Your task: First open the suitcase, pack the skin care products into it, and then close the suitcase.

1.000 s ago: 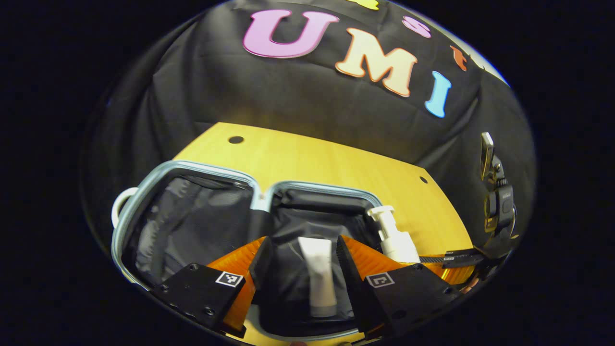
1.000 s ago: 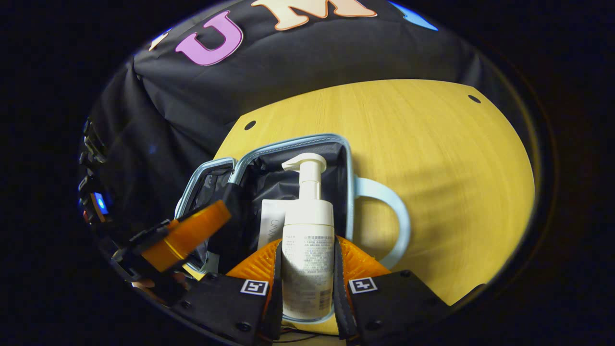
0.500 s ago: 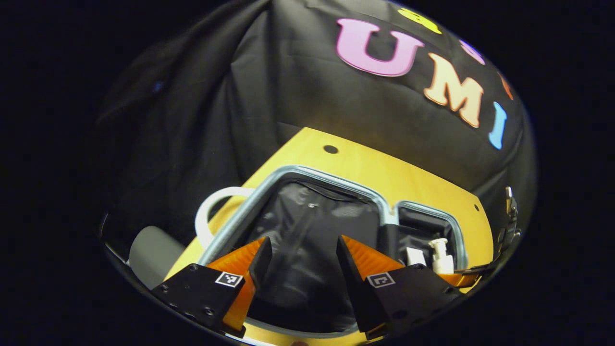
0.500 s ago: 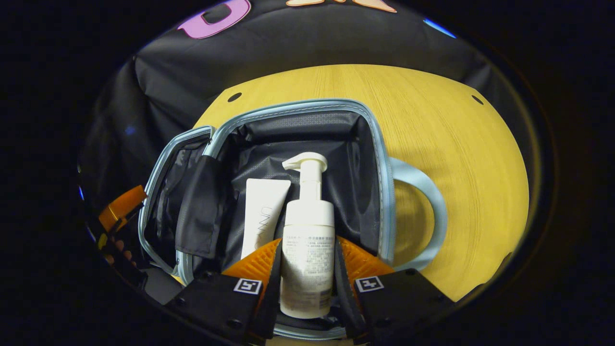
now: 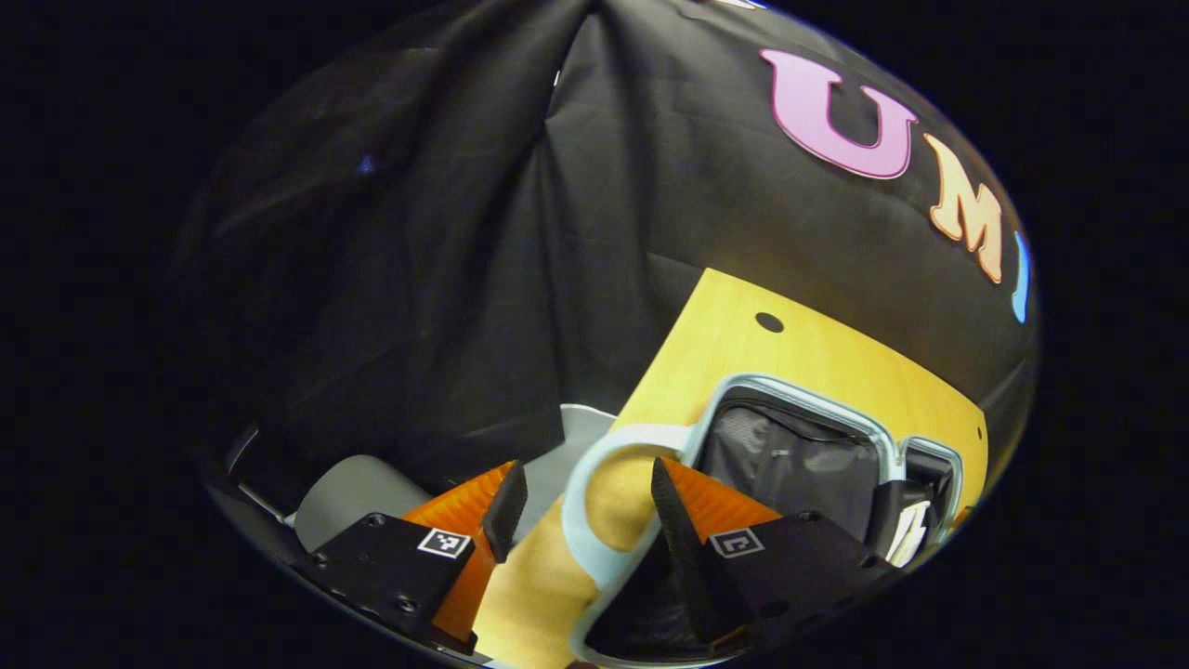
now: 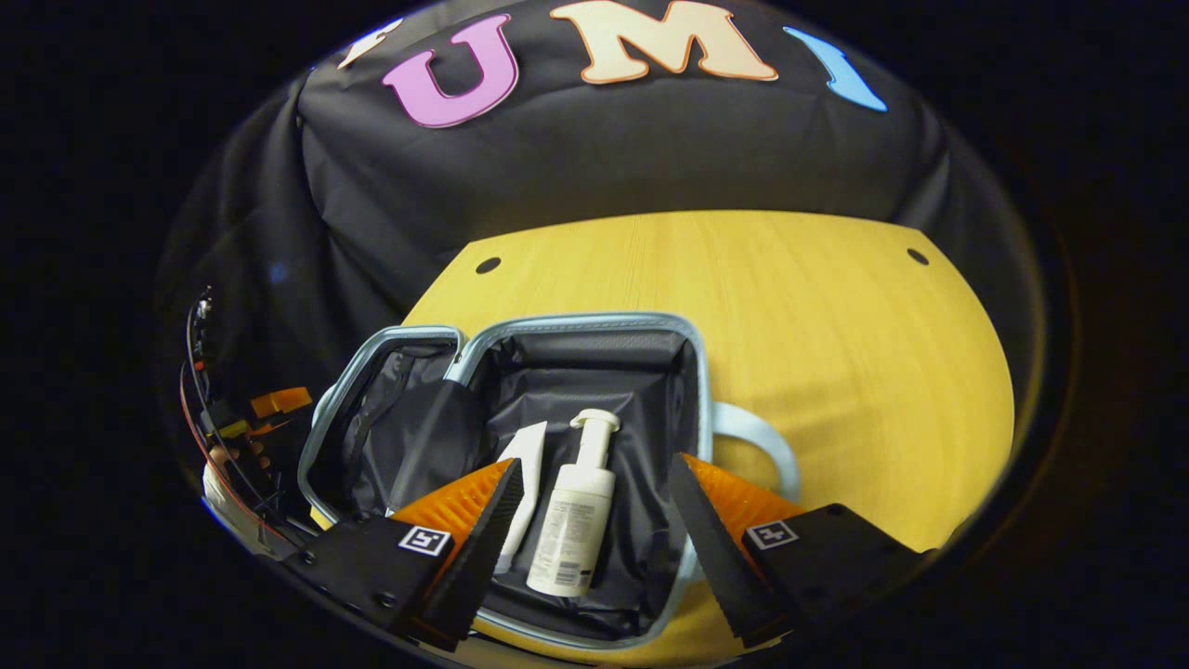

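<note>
The pale blue suitcase (image 6: 594, 321) lies open on the yellow table. A white pump bottle (image 6: 571, 530) and a white tube (image 6: 520, 483) lie side by side in its right half. My right gripper (image 6: 594, 478) hovers open above them, with nothing between its fingers. In the left gripper view, my left gripper (image 5: 585, 465) is open at the table's left edge. The loop handle (image 5: 578, 520) of the suitcase's (image 5: 790, 386) empty half sits between its fingers, untouched. The tube (image 5: 915, 534) peeks out at the far right. The left gripper (image 6: 269, 404) and its hand also show at the left of the right gripper view.
Another handle (image 6: 757, 432) sticks out from the packed half onto the bare table (image 6: 790, 307). A grey rounded object (image 5: 348, 488) sits below the table's left edge. Black cloth hangs close behind and to the left.
My right gripper opened, let the pump bottle down into the suitcase beside the tube, and drew back. My left gripper swung left, from over the suitcase to the empty half's handle.
</note>
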The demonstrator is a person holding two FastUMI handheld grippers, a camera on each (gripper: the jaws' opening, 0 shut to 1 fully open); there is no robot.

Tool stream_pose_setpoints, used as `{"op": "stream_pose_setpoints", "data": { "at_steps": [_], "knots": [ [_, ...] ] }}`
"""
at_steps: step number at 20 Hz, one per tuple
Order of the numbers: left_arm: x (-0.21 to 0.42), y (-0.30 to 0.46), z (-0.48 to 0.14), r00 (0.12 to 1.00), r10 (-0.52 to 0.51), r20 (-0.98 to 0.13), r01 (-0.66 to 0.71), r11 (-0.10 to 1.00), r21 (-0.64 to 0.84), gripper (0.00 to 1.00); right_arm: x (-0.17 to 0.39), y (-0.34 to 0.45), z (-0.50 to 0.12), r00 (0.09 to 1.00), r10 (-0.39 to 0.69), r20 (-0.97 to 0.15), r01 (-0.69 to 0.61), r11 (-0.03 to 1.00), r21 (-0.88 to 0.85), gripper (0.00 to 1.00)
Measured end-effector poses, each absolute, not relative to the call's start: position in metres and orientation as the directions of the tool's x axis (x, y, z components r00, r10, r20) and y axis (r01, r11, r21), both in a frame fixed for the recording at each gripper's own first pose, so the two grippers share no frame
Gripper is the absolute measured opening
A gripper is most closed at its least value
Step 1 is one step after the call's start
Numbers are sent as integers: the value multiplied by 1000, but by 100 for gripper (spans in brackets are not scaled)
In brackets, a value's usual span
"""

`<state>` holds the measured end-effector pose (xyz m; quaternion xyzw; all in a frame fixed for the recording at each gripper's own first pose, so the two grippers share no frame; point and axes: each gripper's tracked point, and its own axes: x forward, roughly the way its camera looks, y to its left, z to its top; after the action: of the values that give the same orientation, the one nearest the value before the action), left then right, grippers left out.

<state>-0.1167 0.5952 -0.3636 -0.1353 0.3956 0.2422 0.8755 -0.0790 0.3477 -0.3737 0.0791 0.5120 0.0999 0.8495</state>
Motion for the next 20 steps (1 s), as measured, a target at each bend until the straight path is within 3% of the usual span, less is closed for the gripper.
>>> {"op": "stream_pose_setpoints", "data": {
  "at_steps": [5,11,12,15,20],
  "knots": [
    [-125,595,-405,466,219,-857,-479,877,-36,78,-78,312,-364,486,188,-854,-37,980,195,99],
    [-120,603,-429,398,185,-898,-392,920,16,75,-82,285,-367,479,139,-867,17,986,168,97],
    [-111,598,-428,422,156,-893,-383,924,-19,59,-82,283,-366,483,135,-865,21,986,165,99],
    [-113,587,-435,382,149,-912,-368,930,-2,12,-81,279,-364,490,132,-861,28,985,167,99],
    [-96,579,-380,480,188,-857,-294,955,44,1,-83,269,-357,507,142,-850,12,985,172,96]
  ]
}}
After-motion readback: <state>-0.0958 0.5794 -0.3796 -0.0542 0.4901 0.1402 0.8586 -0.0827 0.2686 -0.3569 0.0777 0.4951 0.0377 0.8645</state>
